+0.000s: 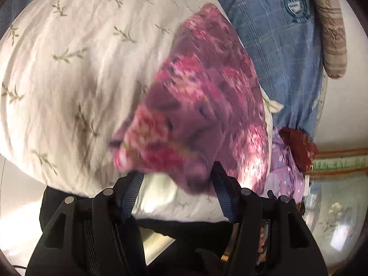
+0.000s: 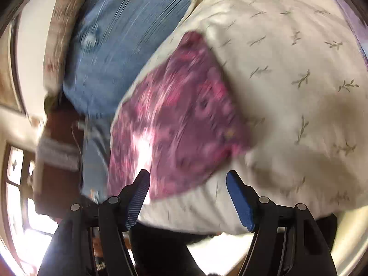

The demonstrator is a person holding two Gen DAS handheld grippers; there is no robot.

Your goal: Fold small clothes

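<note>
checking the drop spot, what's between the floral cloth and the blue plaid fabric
Left wrist view: only a thin strip of the white leaf-print cushion separates the floral cloth from the blue plaid fabric.

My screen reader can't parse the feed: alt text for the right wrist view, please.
The right gripper is open and empty just short of a purple floral garment lying on a cream leaf-print pillow. A blue plaid cloth lies beyond; the picture is motion-blurred.
</note>
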